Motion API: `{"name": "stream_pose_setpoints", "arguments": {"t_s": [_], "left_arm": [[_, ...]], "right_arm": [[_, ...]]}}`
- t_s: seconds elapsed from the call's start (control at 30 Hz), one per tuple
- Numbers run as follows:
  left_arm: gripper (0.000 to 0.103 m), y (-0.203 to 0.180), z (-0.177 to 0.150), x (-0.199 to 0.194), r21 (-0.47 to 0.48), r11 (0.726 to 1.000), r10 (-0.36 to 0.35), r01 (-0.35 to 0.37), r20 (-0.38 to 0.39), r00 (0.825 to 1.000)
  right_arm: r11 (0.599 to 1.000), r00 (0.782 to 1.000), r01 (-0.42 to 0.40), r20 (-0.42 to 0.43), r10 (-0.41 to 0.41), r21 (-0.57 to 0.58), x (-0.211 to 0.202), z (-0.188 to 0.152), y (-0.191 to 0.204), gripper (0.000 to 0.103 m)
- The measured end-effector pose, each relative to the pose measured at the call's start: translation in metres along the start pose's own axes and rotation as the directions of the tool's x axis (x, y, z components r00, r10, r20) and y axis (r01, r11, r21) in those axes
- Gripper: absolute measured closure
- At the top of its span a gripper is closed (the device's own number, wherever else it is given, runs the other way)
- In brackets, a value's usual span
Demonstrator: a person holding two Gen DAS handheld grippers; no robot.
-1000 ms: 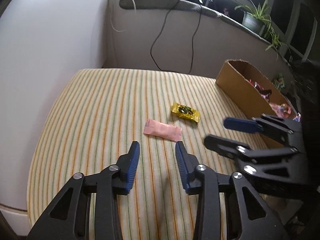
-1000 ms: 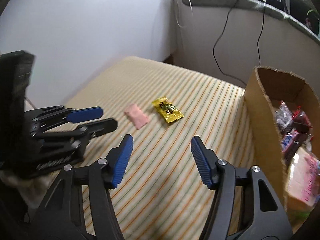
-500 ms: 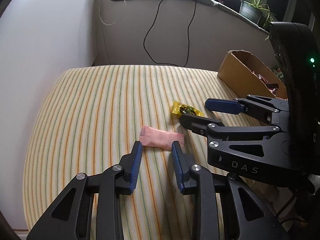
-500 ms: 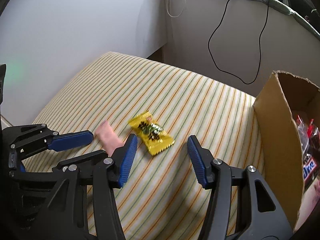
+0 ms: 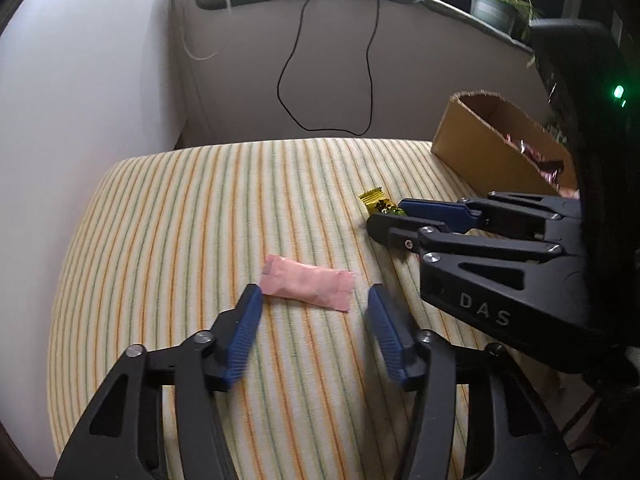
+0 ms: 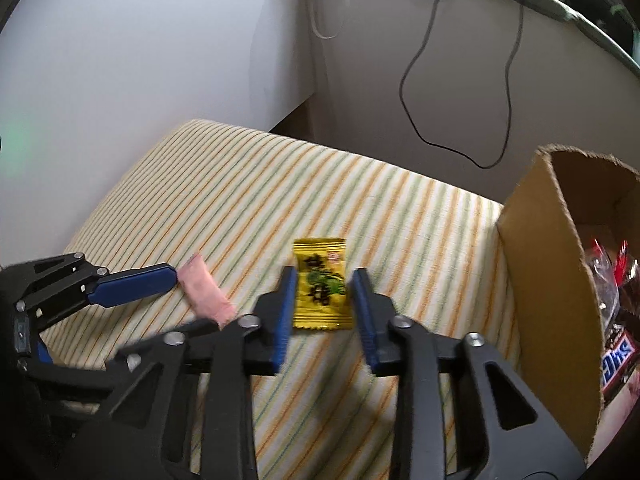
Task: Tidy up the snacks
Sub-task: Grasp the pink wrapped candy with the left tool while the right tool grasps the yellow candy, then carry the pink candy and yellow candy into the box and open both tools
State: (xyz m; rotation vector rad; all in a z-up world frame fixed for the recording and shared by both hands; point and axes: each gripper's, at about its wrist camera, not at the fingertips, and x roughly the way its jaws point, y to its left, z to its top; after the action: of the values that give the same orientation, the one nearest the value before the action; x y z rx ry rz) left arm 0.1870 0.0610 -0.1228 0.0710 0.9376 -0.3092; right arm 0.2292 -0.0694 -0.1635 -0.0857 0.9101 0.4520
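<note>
A pink snack packet lies flat on the striped cushion; it also shows in the right wrist view. My left gripper is open, its blue pads on either side of the packet's near edge. A yellow snack packet lies to the right of it; in the left wrist view it is mostly hidden. My right gripper is open, its pads straddling the yellow packet with a small gap each side. A cardboard box holding several wrapped snacks stands at the right.
A white wall borders the cushion's left side. A low ledge with a black cable runs behind it. Potted plants stand on the ledge. The two grippers are close together, side by side.
Both grippers have moved forward and down over the packets. The left jaws have opened wider around the pink packet. The right jaws have narrowed around the yellow one.
</note>
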Motion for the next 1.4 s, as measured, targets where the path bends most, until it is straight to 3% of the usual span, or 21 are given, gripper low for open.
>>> {"name": "stream_pose_setpoints", "arguments": {"t_s": [0.2,0.33,0.53,1.0,1.4], "left_arm": [[0.047,-0.001,0.009,0.009,0.016,0.999,0.029,-0.029,-0.002,1.000],[0.066,-0.003,0.011,0.013,0.044,0.998,0.050,-0.050,0.004,0.999],[0.075,0.000,0.010,0.015,0.024,0.998,0.056,-0.056,0.012,0.998],[0.076,0.007,-0.001,-0.016,-0.044,0.998,0.053,-0.051,0.049,0.997],[0.076,-0.009,0.012,-0.060,-0.043,0.998,0.048,-0.043,0.146,0.988]], "right_arm": [[0.999,1.000,-0.014,0.013,0.014,0.034,-0.004,-0.005,-0.007,0.077],[0.999,1.000,-0.023,0.013,0.022,0.039,-0.003,-0.004,-0.009,0.077],[0.999,0.999,-0.030,0.015,0.029,0.044,-0.003,-0.004,-0.010,0.077],[0.997,0.997,-0.070,0.037,0.069,0.026,-0.016,-0.010,-0.005,0.077],[0.995,0.989,-0.095,0.117,0.096,-0.011,-0.069,-0.012,0.001,0.077]]}}
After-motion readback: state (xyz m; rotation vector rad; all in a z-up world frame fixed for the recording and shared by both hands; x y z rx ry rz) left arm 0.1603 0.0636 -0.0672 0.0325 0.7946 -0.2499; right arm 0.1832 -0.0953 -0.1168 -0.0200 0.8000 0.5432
